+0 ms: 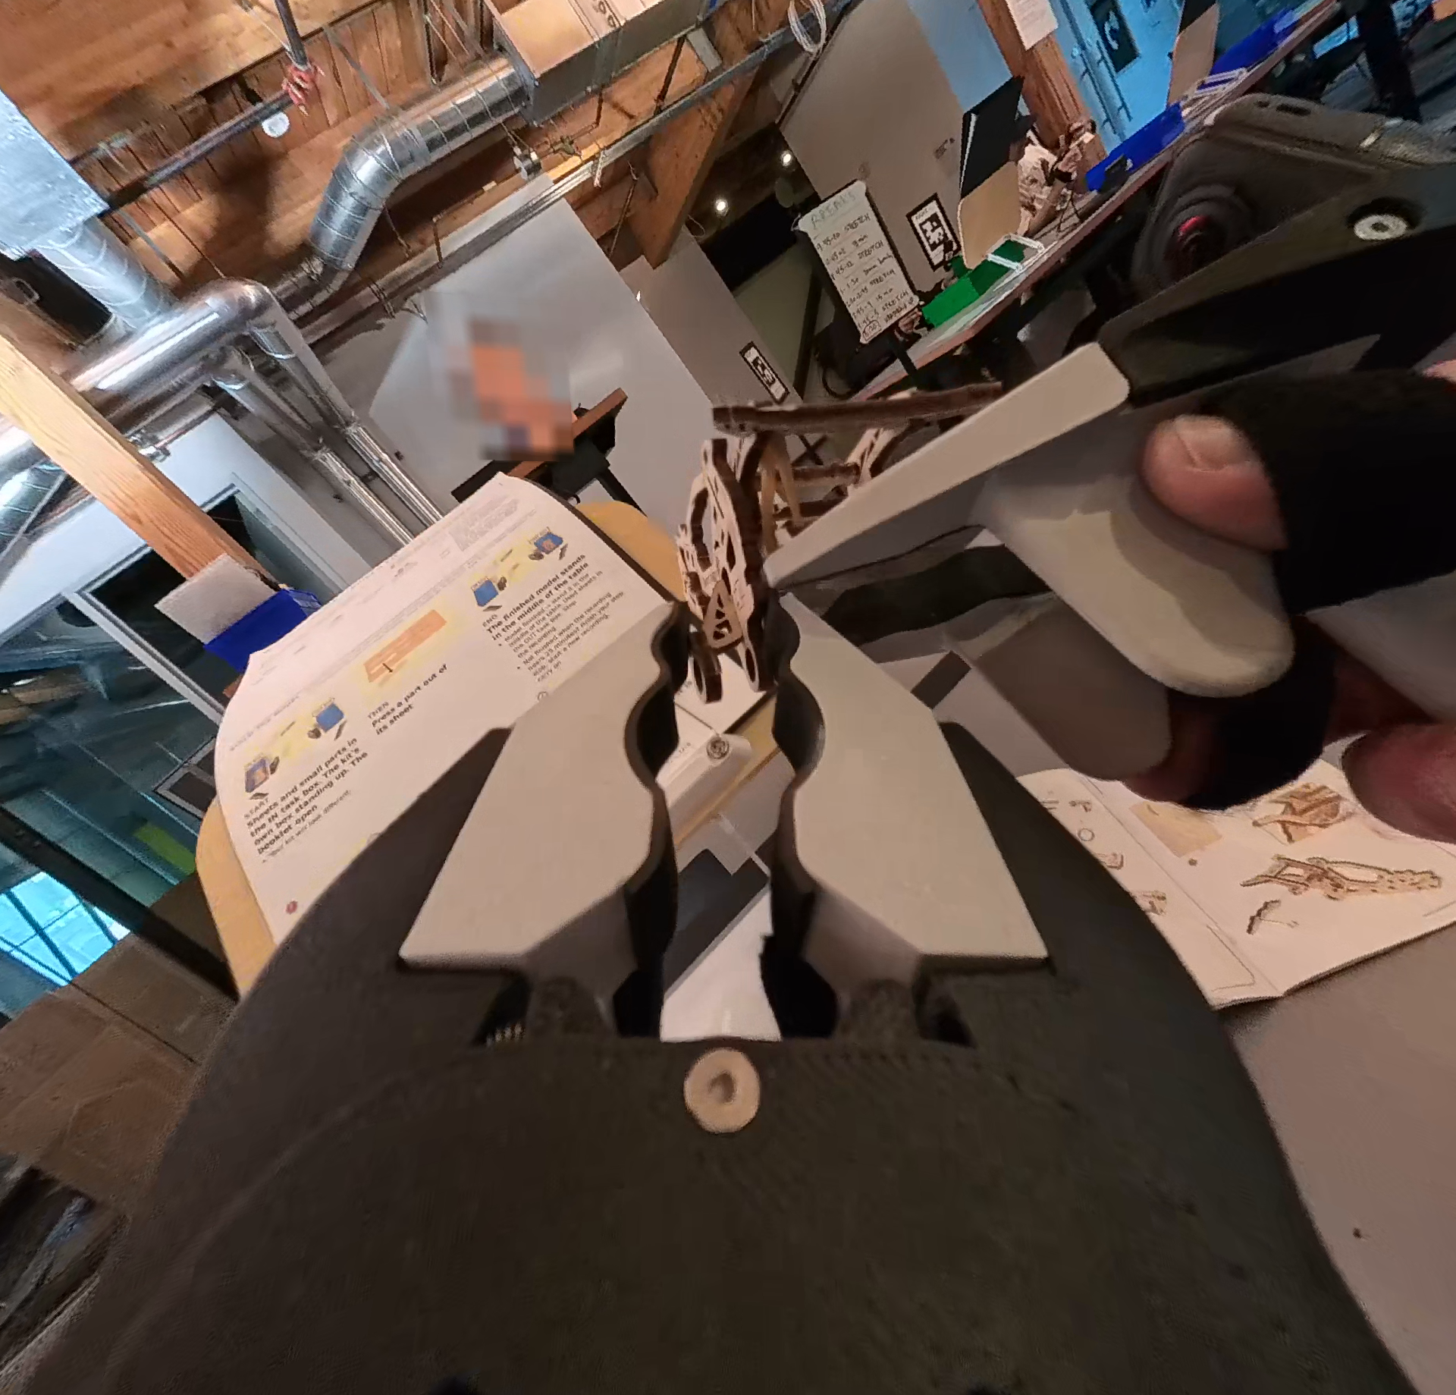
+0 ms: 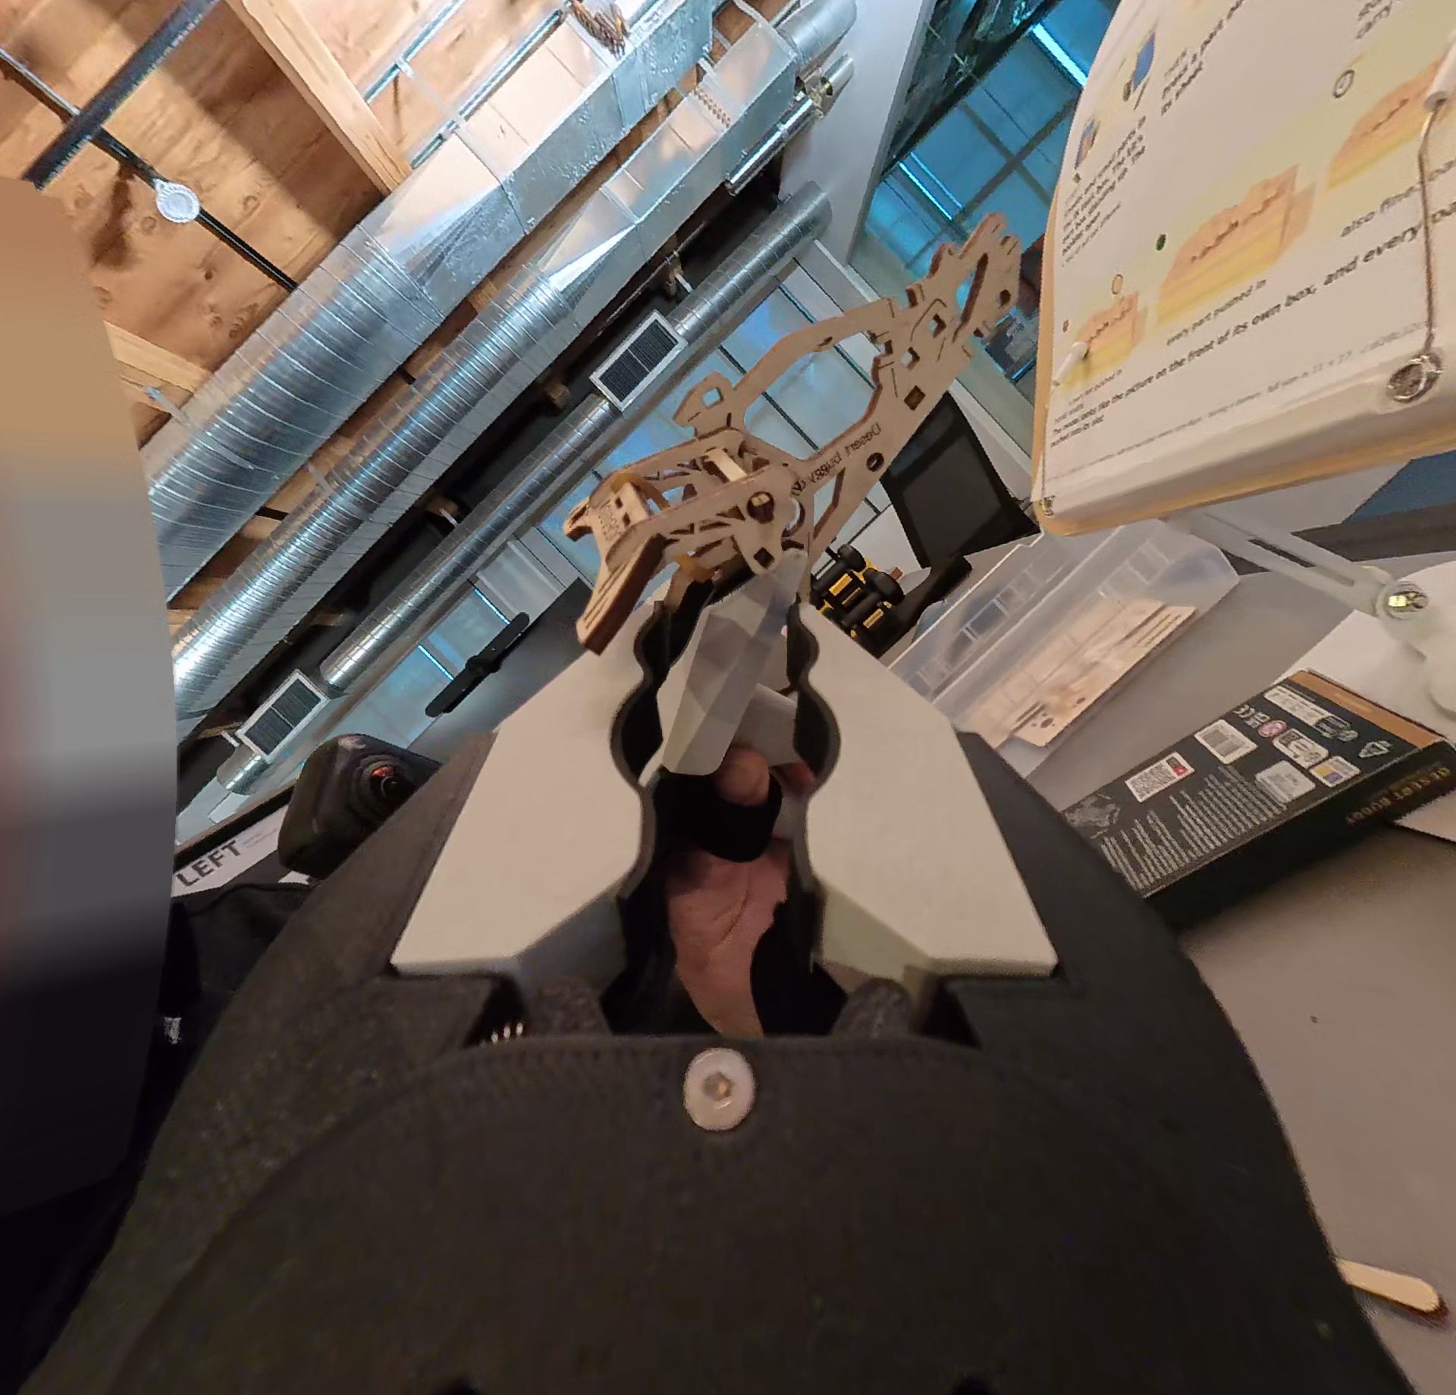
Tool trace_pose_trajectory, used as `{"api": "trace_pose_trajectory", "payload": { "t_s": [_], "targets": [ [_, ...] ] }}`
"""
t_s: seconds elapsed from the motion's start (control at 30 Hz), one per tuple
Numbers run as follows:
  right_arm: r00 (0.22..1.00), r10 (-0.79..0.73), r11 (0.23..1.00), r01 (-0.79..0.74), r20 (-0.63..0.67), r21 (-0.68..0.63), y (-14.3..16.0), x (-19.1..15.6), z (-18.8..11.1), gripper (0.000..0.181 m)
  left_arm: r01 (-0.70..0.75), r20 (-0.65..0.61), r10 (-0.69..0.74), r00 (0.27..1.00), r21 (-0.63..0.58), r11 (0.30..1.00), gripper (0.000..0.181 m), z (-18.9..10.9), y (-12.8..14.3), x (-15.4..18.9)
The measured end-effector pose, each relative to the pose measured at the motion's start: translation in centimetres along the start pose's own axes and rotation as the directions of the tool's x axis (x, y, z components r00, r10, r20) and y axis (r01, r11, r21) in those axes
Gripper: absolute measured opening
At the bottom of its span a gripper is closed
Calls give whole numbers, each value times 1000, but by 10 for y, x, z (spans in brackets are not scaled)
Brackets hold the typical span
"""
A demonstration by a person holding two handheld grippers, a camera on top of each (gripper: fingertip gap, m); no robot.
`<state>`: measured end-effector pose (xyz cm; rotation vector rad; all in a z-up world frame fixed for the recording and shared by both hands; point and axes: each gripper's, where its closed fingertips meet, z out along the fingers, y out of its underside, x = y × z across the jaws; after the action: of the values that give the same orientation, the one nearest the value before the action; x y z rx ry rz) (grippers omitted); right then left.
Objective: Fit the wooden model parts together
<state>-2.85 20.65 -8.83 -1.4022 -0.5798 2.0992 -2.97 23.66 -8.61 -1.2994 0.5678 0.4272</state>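
The left tool (image 1: 729, 648) clamped the lower end of the wooden model (image 1: 729, 569), held in the air just in front of the instruction board (image 1: 410, 687). The right tool (image 2: 725, 624) pinched the model's rear end, both tools closed narrowly on it above the grey surface (image 2: 1300, 1042).

We see a mosaic patch (image 1: 516, 396) covering a person in the left wrist view. The wooden model (image 1: 729, 585) stands edge-on, its far side hidden behind the right hand-held gripper (image 1: 776, 569). The booklet (image 1: 1229, 876) is cut by the frame edge.
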Motion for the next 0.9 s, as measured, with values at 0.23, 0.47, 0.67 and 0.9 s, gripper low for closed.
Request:
{"api": "trace_pose_trajectory", "payload": {
  "t_s": [0.23,0.47,0.67,0.9],
  "targets": [
    [1000,-22,1000,22,-14,-3,-3,3,-2,31,26,-9,-26,1000,-4,1000,16,1,5,-1],
    [998,-52,998,52,-27,27,-13,6,-11,45,62,-15,-62,998,-15,998,17,1,8,-2],
    [980,-147,981,162,-132,104,-25,13,-14,52,88,-21,-89,996,-40,995,16,2,10,2],
    [961,-182,968,212,-209,132,-32,30,-14,36,127,-30,-131,991,-101,987,16,8,24,6]
  ]
}}
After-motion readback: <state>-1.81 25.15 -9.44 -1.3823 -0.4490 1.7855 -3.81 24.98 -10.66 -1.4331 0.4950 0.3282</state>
